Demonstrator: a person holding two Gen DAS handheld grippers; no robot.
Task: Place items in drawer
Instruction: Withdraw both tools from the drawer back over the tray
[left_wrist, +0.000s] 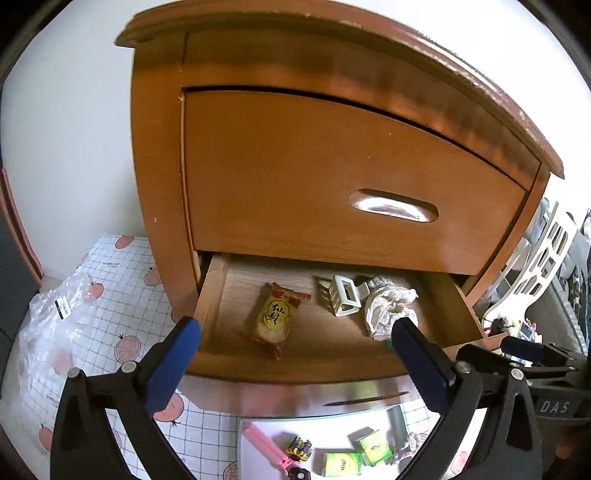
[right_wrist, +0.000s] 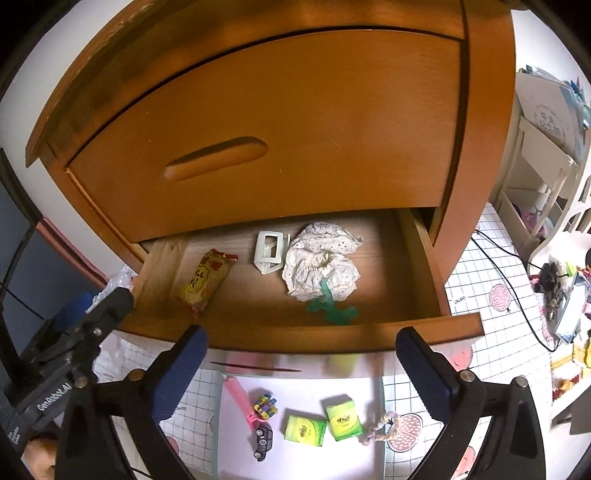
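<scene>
The lower drawer (left_wrist: 295, 367) of a wooden nightstand stands pulled out. Inside lie a yellow snack packet (left_wrist: 273, 319), a white claw clip (left_wrist: 341, 295), a crumpled white cloth (left_wrist: 388, 306) and a green piece (right_wrist: 332, 310). On the floor below, a white tray (right_wrist: 295, 461) carries two green packets (right_wrist: 343, 421), a pink clip (right_wrist: 240, 400), a toy car (right_wrist: 263, 441), a colourful clip (right_wrist: 265, 406) and a beaded string (right_wrist: 382, 424). My left gripper (left_wrist: 295, 328) is open over the drawer's front. My right gripper (right_wrist: 301, 338) is open too, nothing between its fingers.
The upper drawer (left_wrist: 332, 177) is closed above the open one. A clear plastic bag (left_wrist: 55, 317) lies on the checked mat (left_wrist: 122, 302) at the left. A white shelf (right_wrist: 535, 166), cables (right_wrist: 517, 288) and clutter stand at the right.
</scene>
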